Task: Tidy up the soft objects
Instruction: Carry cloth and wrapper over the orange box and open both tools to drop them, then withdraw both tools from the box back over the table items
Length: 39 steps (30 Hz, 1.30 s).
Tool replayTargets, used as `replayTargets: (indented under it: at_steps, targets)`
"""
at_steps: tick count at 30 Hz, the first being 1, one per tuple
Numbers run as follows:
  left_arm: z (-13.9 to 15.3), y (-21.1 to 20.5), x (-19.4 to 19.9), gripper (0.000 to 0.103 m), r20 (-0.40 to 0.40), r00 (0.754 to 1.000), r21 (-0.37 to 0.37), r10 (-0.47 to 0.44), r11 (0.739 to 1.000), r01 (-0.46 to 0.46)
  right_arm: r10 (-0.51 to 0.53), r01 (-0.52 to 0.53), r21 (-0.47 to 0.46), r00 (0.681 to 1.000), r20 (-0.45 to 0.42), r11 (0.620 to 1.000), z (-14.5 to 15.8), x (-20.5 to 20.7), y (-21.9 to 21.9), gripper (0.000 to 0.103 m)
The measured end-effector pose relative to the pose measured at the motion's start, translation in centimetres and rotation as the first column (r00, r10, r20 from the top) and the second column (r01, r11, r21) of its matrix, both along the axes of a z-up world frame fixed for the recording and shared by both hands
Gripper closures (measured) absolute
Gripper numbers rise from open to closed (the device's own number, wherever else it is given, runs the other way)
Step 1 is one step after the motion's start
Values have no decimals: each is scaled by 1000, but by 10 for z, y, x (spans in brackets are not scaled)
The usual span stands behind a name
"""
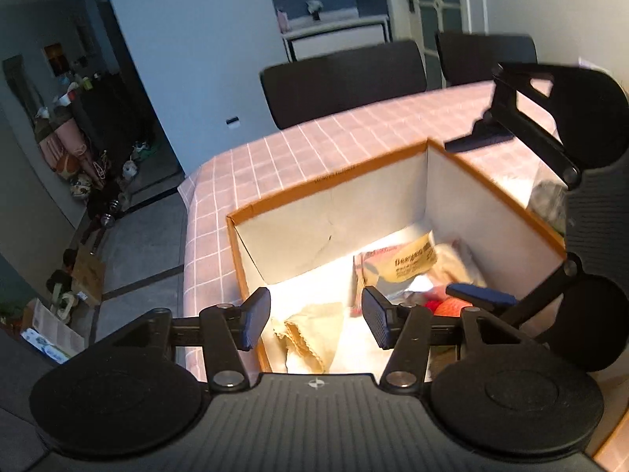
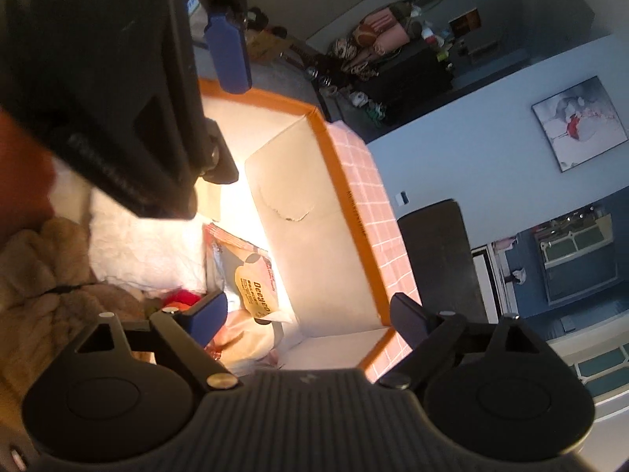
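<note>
Both tools released, nothing btwn jaws: left tool [image 1: 316,320] and right tool [image 2: 308,314] hover over an orange-rimmed box [image 1: 330,187] on a pink-checked desk [image 1: 275,157]. Inside: cloth [image 1: 310,334], labelled packet [image 2: 257,287].

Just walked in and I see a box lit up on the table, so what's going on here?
A person is sorting soft things into an orange-rimmed cardboard box on the pink checked tablecloth. Both the left gripper and right gripper hover over it, open and empty. Inside lie a cream cloth, a printed packet and something red.
</note>
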<state>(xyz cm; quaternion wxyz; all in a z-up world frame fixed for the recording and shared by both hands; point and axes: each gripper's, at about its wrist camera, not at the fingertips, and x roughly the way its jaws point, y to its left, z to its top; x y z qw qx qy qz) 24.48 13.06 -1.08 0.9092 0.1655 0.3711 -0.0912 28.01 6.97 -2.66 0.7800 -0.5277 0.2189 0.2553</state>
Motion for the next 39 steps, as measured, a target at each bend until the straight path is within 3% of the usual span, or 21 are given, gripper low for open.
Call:
replayTargets:
  at_steps: [8,15,23,28,34,39]
  targets:
    - [31,2,-35,40,113,993,-127,37,992,-23,68,-78,110,993,96,991,37,-49,-22,14]
    - [62,-9,-77,40,268,960,-263,84,965,-11,72,-112,291,987,146,950,58,-100,-54,14]
    - [65,-38,-125,40,398,908,-367,130,930,28,-29,-81,566,983,183,821,53,-149,-132,14]
    - [54,-64,-151,41,448,884,-413,137,908,69,-119,-21,674,980,160,739,39,-174,-185,14]
    - [33,-96,-168,45,459,879,-462,131,880,110,-307,139,745,947,92,652,14,-187,-240,14]
    - [16,-127,-164,47,423,902,-502,89,852,152,-427,268,749,904,22,606,-9,-187,-280,14]
